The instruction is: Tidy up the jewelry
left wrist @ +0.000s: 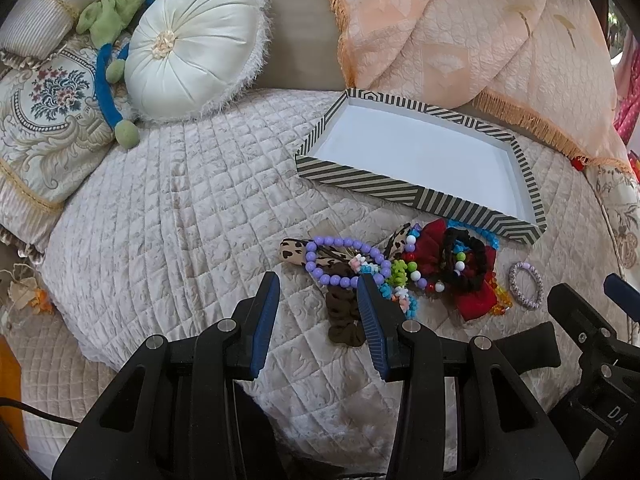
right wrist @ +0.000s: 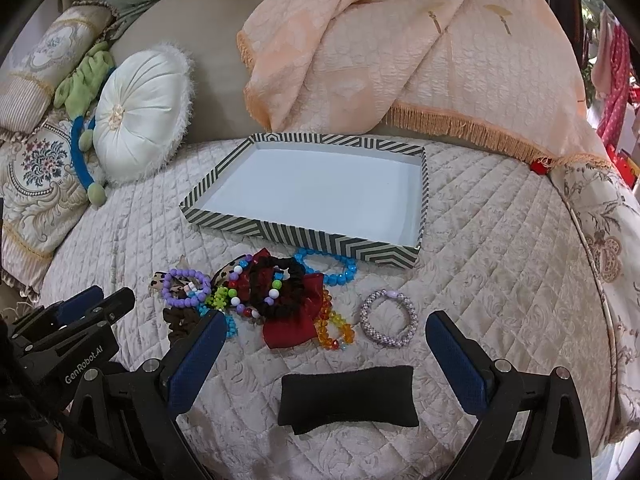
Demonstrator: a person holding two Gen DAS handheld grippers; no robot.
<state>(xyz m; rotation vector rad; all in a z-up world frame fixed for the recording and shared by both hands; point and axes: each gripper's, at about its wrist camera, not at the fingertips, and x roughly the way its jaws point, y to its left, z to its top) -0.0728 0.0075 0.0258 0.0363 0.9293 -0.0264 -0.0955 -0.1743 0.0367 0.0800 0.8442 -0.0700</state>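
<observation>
A pile of bracelets and scrunchies lies on the quilted bed in front of an empty striped tray. It holds a purple bead bracelet, a black scrunchie, a red bow, a blue bead bracelet and an orange bead bracelet. A lilac woven bracelet lies apart to the right. A small black cushion lies near the right gripper. My left gripper is open just before the purple bracelet. My right gripper is open wide above the cushion.
A round white pillow, a green plush toy and embroidered pillows sit at the back left. A peach fringed throw drapes behind the tray. The bed edge falls away at the right.
</observation>
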